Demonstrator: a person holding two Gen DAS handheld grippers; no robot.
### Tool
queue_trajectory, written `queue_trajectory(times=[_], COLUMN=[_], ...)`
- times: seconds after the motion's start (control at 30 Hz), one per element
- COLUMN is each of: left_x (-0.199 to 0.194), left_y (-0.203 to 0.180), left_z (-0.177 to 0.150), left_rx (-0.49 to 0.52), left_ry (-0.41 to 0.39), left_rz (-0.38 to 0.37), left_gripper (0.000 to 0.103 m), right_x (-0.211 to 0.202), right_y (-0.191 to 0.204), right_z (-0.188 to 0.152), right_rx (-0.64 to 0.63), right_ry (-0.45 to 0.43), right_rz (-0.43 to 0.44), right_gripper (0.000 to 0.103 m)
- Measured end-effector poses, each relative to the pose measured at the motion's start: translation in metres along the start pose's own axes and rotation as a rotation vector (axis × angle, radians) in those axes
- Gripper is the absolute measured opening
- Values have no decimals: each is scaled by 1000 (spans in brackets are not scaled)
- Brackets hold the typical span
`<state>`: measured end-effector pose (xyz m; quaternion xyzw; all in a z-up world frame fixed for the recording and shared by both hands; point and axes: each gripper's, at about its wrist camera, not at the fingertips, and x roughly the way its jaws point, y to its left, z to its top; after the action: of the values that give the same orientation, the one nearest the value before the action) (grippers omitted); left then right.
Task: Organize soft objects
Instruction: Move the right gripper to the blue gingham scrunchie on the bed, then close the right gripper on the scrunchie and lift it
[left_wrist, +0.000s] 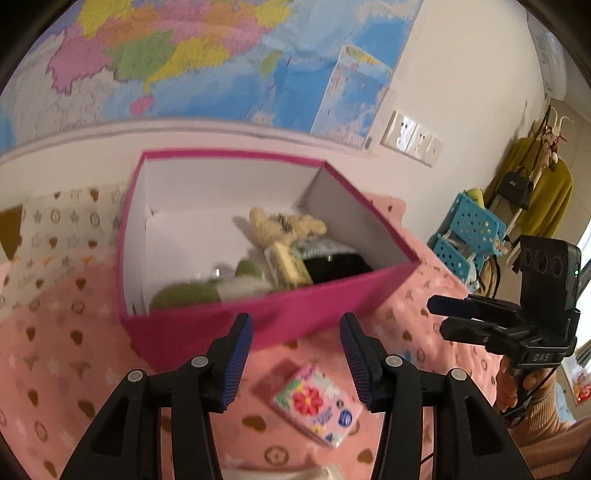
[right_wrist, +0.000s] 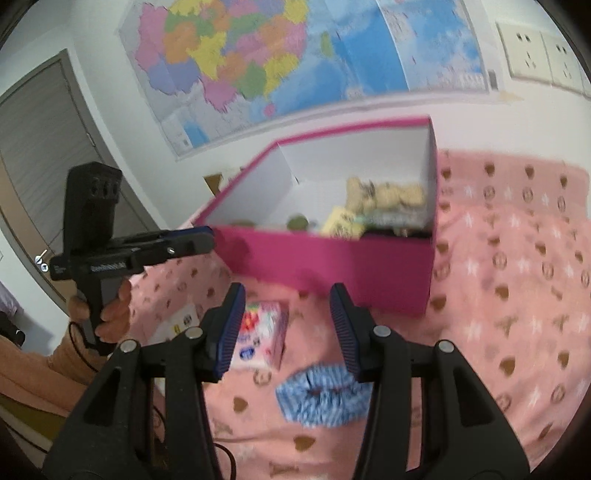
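Blue striped scrunchie (right_wrist: 323, 398) lies on pink blanket (right_wrist: 517, 295) under empty, parted right gripper (right_wrist: 288, 328), soft and light so pinch its bunched rim, tissue pack (left_wrist: 317, 402) below empty, parted left gripper (left_wrist: 295, 358), magenta box (left_wrist: 258, 328) behind.

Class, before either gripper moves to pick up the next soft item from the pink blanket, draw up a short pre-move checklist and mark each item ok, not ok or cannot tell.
1. Left gripper holds nothing, jaws apart: ok.
2. Right gripper holds nothing, jaws apart: ok.
3. Pink box has its lid off, with free floor space on its left side: ok.
4. Tissue pack lies loose on the blanket in front of the box, nothing on top: ok.
5. Blue striped scrunchie lies loose on the blanket, partly behind the right gripper's finger: ok.
6. Items already in the box settled flat: cannot tell, too blurred.
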<state>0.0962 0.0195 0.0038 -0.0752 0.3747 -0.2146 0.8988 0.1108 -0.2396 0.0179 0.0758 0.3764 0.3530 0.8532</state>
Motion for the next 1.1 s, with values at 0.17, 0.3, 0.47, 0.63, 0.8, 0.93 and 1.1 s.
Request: queue_trajectory(times=[0.17,0.3,0.47,0.63,0.8,0.93,1.1], left_x=[9,18,29,35,48,65,82], left_y=[-11,-23,-43,-63,-81,-86,-81], left_z=[-21,-35,-51,-59,-66,-74,-78], left_rx=[-2,1,28,73,97,91,51], left_ry=[56,97,149,186,243,312,377], left_rz=[-37,-82,-118,-170,-241,-255,-266], left_gripper=[50,50,50,50,50,50,50], right_x=[8,14,22,27,31,30,28], right_y=[-16,-30,-41,-40,-40,-42,-47], right_z=[-21,-34,-47,-53,-56,-60,-64], right_rx=[61,106,141,149,138,145,167], right_ry=[49,84,125,139,148,147,148], right_rz=[-51,-92,-115,-102,-84,-83,-58], right_gripper=[50,50,50,50,50,43,16])
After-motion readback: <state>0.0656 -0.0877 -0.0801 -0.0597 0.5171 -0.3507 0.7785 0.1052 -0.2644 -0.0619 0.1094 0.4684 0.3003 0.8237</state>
